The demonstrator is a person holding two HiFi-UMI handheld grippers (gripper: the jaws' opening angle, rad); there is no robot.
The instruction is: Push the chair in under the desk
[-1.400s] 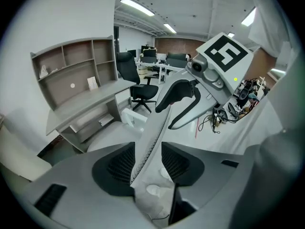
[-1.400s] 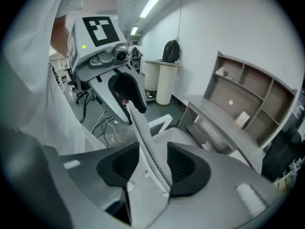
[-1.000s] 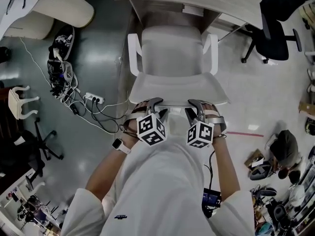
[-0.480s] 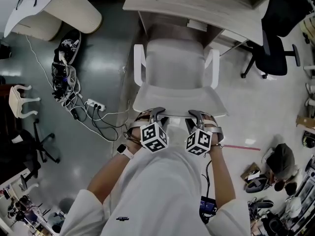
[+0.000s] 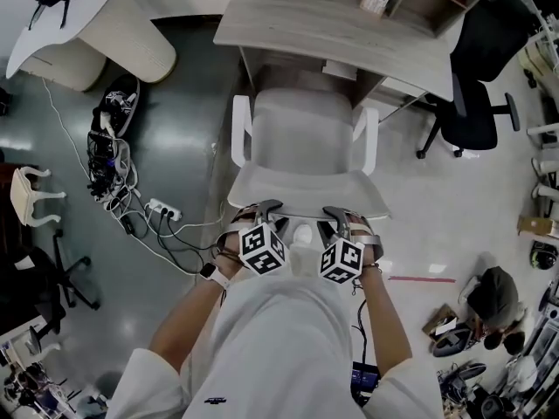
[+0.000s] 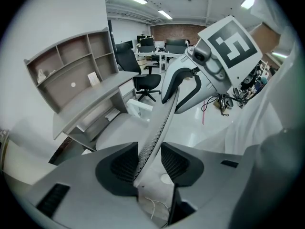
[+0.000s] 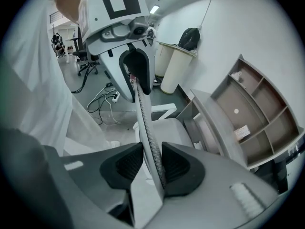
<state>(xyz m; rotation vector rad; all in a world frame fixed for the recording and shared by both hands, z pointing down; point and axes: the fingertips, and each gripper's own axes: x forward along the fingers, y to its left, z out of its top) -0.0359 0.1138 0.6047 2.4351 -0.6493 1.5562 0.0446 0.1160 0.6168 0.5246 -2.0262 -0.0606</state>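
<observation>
Left gripper (image 6: 150, 162): jaws pinched on the top edge of the backrest (image 5: 306, 192), easing open. Right gripper (image 7: 152, 164), just beside it, is clamped on the same edge. The chair (image 5: 306, 133) sits square to the desk (image 5: 297, 24), seat front at its edge. Open floor both sides: black office chair (image 5: 472, 103) right, power strip (image 5: 162, 208) left.

The glossy floor (image 5: 175, 103) carries the white chair (image 5: 306, 138), desk (image 5: 288, 20), a power strip (image 5: 164, 209) with tangled cables (image 5: 106, 151).
</observation>
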